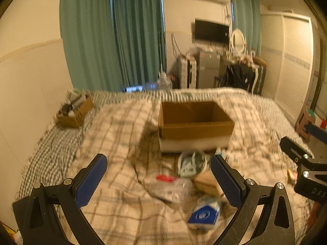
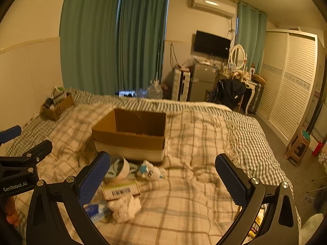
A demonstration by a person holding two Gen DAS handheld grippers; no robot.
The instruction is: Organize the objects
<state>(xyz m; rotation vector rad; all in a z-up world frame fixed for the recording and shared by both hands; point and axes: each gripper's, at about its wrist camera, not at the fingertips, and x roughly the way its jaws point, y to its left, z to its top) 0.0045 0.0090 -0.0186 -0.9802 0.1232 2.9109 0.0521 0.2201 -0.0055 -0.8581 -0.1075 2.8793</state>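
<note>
Over by the wall on the far left of the bed, a small cardboard box (image 1: 75, 112) sits crammed with odds and ends, well apart from everything else. Nearer, the left gripper (image 1: 158, 181) hangs above the plaid blanket (image 1: 114, 134) with its blue-padded fingers spread wide and nothing between them. Beneath it lies the clutter waiting to be sorted: a clear plastic bottle with a red cap (image 1: 171, 185), a blue-and-white tissue pack (image 1: 205, 214) closest to the camera, and a round white container (image 1: 192, 163) lying just in front of the large open cardboard box (image 1: 194, 126), which stands in the middle of the bed with nothing visible inside.

The left wrist view is smeared by blur, so those small things are hard to read there. The right wrist view is sharper and shows what the other does not: a small white plush toy with blue trim (image 2: 151, 171) beside the round container, a flat box with a barcode label (image 2: 121, 189) just in front of it, and a crumpled white cloth (image 2: 124, 206) touching that box.

The right gripper (image 2: 163, 181) is likewise spread open and empty, over bare blanket right of the pile. A slatted white wardrobe (image 2: 290, 89) lines the far right wall.
</note>
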